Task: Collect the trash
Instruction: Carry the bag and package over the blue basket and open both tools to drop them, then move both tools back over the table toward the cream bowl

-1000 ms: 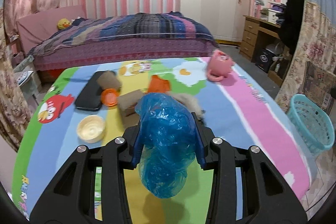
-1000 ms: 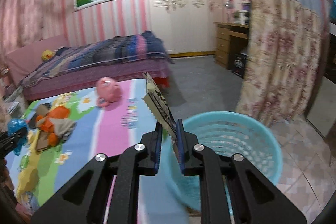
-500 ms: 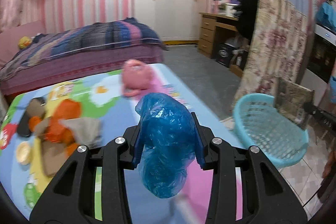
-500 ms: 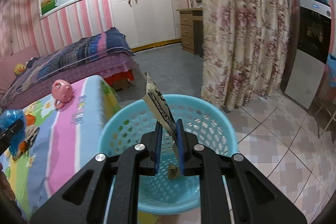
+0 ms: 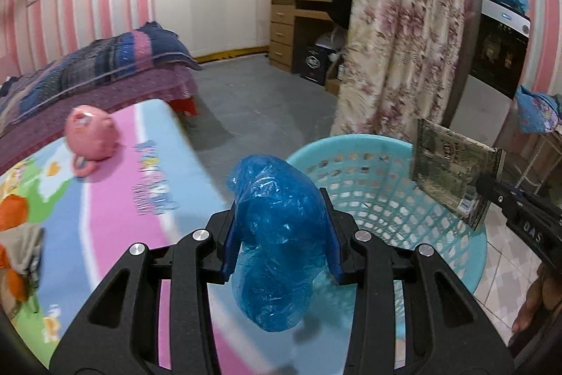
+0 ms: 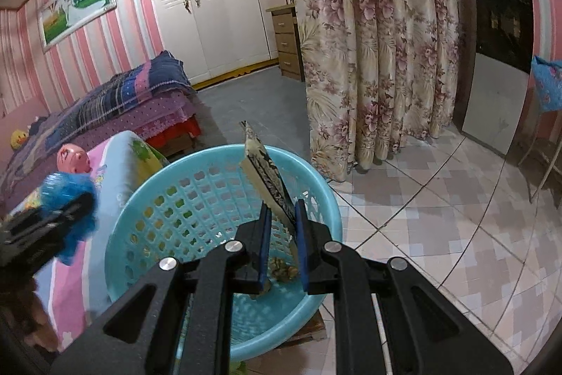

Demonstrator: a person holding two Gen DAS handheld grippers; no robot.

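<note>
My left gripper (image 5: pixel 281 234) is shut on a crumpled blue plastic bag (image 5: pixel 277 234) and holds it at the near rim of the light blue basket (image 5: pixel 368 178), by the edge of the colourful bed. My right gripper (image 6: pixel 282 234) stands over the same basket (image 6: pixel 196 199). Its jaws have parted a little around a flat printed wrapper (image 6: pixel 267 178), which still stands between them. That wrapper also shows in the left wrist view (image 5: pixel 453 171), over the basket's far rim. A few scraps of trash (image 6: pixel 281 269) lie on the basket's bottom.
A pink pig toy (image 5: pixel 93 136) and more scraps (image 5: pixel 21 234) lie on the bed cover. A floral curtain (image 6: pixel 368 58) hangs behind the basket. Tiled floor (image 6: pixel 456 217) is to the right, and a second bed (image 6: pixel 123 108) and a wardrobe (image 6: pixel 210 6) stand at the back.
My left gripper has swung right from the bed's middle to the basket, still holding the blue bag. My right gripper moved over the basket and its jaws have loosened around the wrapper.
</note>
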